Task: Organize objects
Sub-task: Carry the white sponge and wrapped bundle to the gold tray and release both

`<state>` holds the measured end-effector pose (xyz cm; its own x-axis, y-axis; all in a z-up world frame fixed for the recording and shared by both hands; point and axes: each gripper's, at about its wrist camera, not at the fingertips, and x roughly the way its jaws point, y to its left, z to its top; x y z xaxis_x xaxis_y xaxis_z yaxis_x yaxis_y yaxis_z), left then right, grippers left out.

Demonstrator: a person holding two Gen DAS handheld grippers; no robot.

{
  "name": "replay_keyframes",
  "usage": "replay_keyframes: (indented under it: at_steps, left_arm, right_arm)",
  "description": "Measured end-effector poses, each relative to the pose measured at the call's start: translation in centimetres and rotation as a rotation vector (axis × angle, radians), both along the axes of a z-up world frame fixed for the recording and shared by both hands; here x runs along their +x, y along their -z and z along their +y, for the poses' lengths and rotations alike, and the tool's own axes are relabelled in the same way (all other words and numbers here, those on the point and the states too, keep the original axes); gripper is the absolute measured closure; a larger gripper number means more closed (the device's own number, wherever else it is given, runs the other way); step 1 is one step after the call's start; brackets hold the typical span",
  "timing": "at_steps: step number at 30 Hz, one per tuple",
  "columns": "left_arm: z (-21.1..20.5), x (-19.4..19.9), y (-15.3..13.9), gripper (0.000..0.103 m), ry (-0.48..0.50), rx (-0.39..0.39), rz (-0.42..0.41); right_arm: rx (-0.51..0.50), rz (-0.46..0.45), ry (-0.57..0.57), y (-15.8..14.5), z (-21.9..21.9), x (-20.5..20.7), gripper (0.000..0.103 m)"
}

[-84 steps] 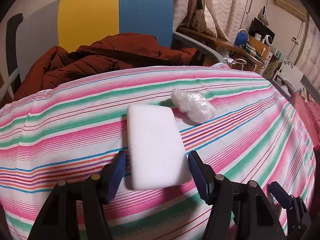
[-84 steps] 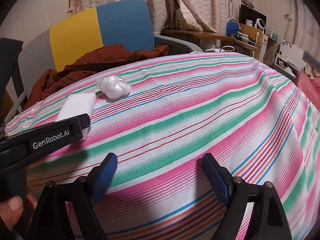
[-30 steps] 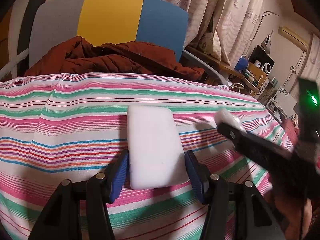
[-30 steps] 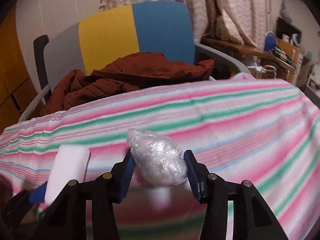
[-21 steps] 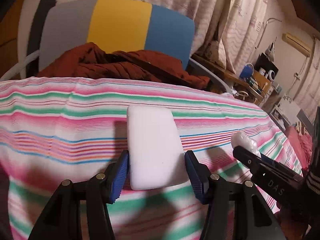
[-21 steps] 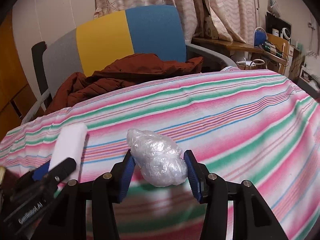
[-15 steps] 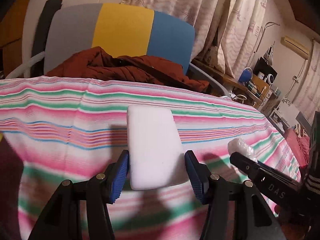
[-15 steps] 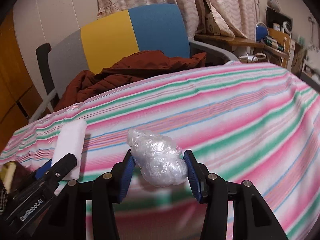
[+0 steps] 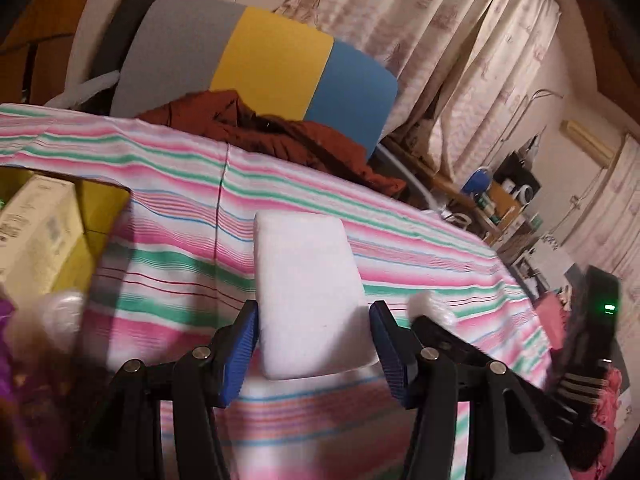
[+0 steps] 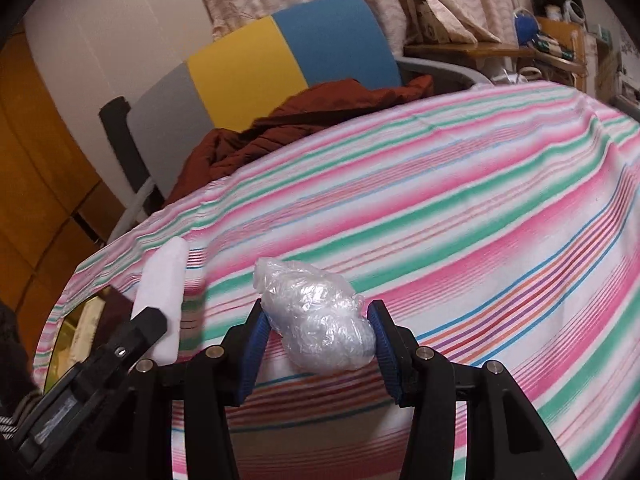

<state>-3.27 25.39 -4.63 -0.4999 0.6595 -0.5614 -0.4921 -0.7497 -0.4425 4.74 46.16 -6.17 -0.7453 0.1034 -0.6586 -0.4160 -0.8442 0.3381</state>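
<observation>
Seen from the left wrist, the left gripper (image 9: 314, 344) clamps one white foam block (image 9: 306, 292) above the striped cloth (image 9: 400, 240), the right gripper (image 9: 460, 344) alongside with its white load mostly hidden, while one cream box (image 9: 36, 236) in a yellow container (image 9: 98, 208) and blurred purple and white shapes at far left stay hard to make out. Seen from the right wrist, the right gripper (image 10: 316, 340) pinches one crumpled clear plastic wad (image 10: 316, 324) over the same cloth, the block (image 10: 164, 304) edge-on at left, and one chair (image 10: 280, 60) with a rust-brown jacket (image 10: 304, 120) stands beyond.
</observation>
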Motion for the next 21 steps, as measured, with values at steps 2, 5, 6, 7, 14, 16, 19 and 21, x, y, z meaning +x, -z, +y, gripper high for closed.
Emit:
replay_keyframes:
  at_steps: [2,5,6,7,14,16,19,21]
  left_arm:
    - [-1.4,0.9,-1.3,0.046,-0.002,0.015,0.031]
    - [-4.2,1.9,-3.0,0.046,-0.019,0.036,0.066]
    - [-5.3,2.1,-3.5,0.046,-0.033,0.041,0.073]
    - [-6.3,2.3,-3.8,0.046,-0.051,0.039,0.078]
    - [-13.3,1.8,-4.8,0.046,-0.166,0.017,0.058]
    - [-15.2,1.2,-4.9,0.046,-0.193,-0.012,0.035]
    - [-17.8,0.1,-4.7,0.046,-0.231,-0.050,0.001]
    - [-19.3,-0.7,-4.3,0.046,-0.264,-0.078,-0.022]
  right_arm:
    - [-0.004,0.015,-0.017,-0.6,-1.3,0.0,0.053]
    - [-0.012,0.030,-0.050,-1.3,-3.1,-0.6,0.053]
    - [-0.014,0.035,-0.062,-1.5,-3.6,-0.7,0.053]
    - [-0.018,0.041,-0.079,-1.8,-4.3,-1.0,0.053]
    - [-0.014,0.083,-0.245,-3.7,-10.6,-3.8,0.053]
    - [0.001,0.085,-0.301,-4.1,-12.6,-5.2,0.052]
    - [0.014,0.079,-0.359,-4.3,-15.1,-7.2,0.052]
    - [0.034,0.062,-0.383,-4.3,-16.5,-8.6,0.052]
